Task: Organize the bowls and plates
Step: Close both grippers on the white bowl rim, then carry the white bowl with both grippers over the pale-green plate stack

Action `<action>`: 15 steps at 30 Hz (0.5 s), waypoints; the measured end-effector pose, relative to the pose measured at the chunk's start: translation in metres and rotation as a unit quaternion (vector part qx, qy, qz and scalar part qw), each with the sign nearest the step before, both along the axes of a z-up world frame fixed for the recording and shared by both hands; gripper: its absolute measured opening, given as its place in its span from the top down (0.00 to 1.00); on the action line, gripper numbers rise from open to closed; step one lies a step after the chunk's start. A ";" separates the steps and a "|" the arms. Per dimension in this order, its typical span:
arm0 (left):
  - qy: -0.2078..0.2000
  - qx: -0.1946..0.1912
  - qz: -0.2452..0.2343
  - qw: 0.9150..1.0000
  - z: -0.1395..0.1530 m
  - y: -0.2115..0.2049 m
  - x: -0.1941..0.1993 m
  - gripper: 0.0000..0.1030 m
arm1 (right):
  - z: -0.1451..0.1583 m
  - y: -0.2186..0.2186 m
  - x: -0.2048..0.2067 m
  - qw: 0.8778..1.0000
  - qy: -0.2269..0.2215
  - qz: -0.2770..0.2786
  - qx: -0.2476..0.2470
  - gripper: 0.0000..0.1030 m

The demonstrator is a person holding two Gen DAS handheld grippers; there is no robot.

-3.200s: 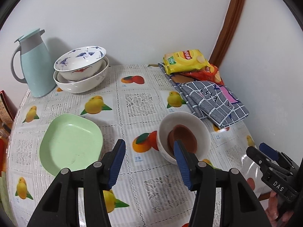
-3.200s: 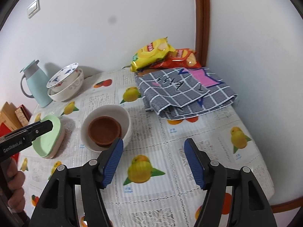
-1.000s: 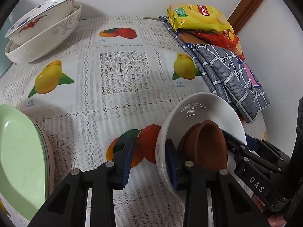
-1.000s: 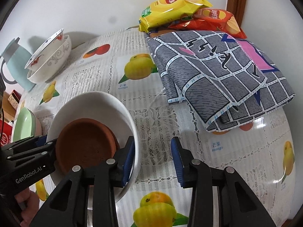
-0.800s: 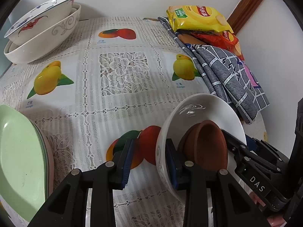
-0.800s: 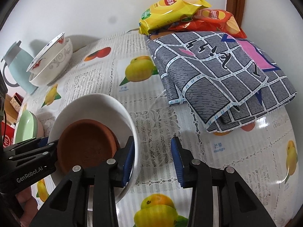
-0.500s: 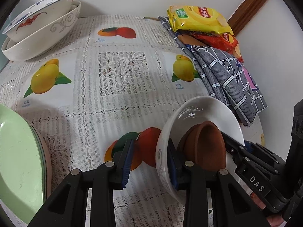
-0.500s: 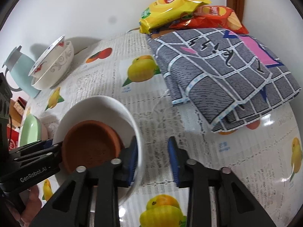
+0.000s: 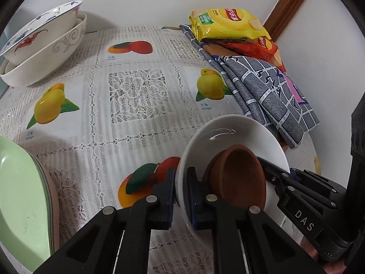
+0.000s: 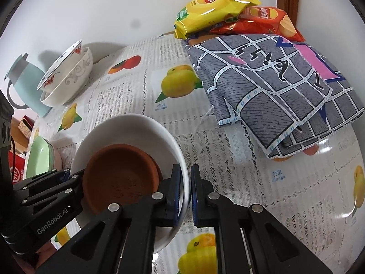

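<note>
A white bowl (image 9: 237, 130) (image 10: 127, 132) holds a smaller brown bowl (image 9: 239, 178) (image 10: 121, 173). My left gripper (image 9: 181, 185) is shut on the white bowl's left rim, one pad inside and one outside. My right gripper (image 10: 186, 187) is shut on the opposite rim in the same way. The white bowl sits tilted between them. Each gripper shows in the other's view, at the bowl's far side. A stack of patterned bowls (image 9: 41, 52) (image 10: 68, 77) stands at the back left. Stacked green plates (image 9: 20, 201) (image 10: 38, 157) lie at the left.
A folded grey checked cloth (image 9: 267, 93) (image 10: 273, 91) and yellow and red chip bags (image 9: 230, 22) (image 10: 216, 2) fill the back right by the wall. A pale blue jug (image 10: 25, 86) stands at the far left. The fruit-print tablecloth (image 9: 134, 96) covers the table.
Both grippers have closed from wide open onto opposite rims of the white bowl. The bowl has tipped a little between them.
</note>
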State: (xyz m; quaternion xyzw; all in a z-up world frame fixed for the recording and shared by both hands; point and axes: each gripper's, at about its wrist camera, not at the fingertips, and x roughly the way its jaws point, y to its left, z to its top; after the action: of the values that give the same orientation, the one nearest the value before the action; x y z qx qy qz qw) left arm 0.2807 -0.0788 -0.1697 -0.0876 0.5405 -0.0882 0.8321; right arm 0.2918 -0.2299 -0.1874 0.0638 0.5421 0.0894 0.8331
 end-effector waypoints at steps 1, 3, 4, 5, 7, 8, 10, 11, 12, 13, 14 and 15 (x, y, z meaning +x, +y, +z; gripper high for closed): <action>-0.003 0.001 0.000 1.000 0.000 0.001 -0.001 0.90 | 0.000 0.000 -0.001 1.000 -0.003 -0.001 -0.001 0.90; -0.015 0.009 -0.010 1.000 0.001 0.000 -0.001 0.90 | 0.001 0.001 -0.002 1.000 -0.010 -0.005 -0.005 0.92; -0.015 0.005 -0.008 1.000 0.000 0.001 -0.001 0.90 | 0.001 -0.001 -0.002 1.000 -0.009 -0.010 -0.001 0.92; -0.012 -0.001 -0.005 1.000 0.000 0.003 0.000 0.90 | 0.001 -0.002 -0.002 1.000 -0.009 -0.014 0.006 0.92; -0.010 0.000 -0.005 1.000 0.001 0.003 0.001 0.90 | 0.001 -0.003 -0.003 1.000 -0.012 -0.016 0.007 0.92; -0.010 0.001 -0.004 1.000 0.001 0.003 0.001 0.91 | 0.002 -0.002 -0.003 1.000 -0.012 -0.017 0.006 0.92; -0.006 -0.003 -0.003 1.000 0.000 0.004 -0.001 0.91 | 0.003 -0.003 -0.005 1.000 -0.014 -0.016 0.005 0.92; -0.003 -0.006 -0.003 1.000 0.000 0.004 -0.001 0.91 | 0.004 -0.004 -0.006 1.000 -0.013 -0.020 0.007 0.92; -0.001 -0.008 -0.006 1.000 0.000 0.003 -0.002 0.91 | 0.005 -0.005 -0.008 1.000 -0.013 -0.023 0.010 0.92; 0.000 -0.008 -0.008 1.000 0.000 0.002 -0.003 0.91 | 0.006 -0.006 -0.010 1.000 -0.014 -0.025 0.011 0.92; 0.001 -0.008 -0.008 1.000 0.000 0.001 -0.005 0.91 | 0.007 -0.008 -0.011 0.999 -0.015 -0.026 0.013 0.91; 0.002 -0.008 -0.008 1.000 0.000 -0.001 -0.006 0.91 | 0.008 -0.008 -0.013 0.999 -0.016 -0.028 0.013 0.91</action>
State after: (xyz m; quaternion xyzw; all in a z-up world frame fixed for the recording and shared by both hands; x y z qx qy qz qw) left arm 0.2742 -0.0796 -0.1696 -0.0899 0.5420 -0.0995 0.8296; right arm 0.2787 -0.2382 -0.1789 0.0885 0.5258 0.0742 0.8428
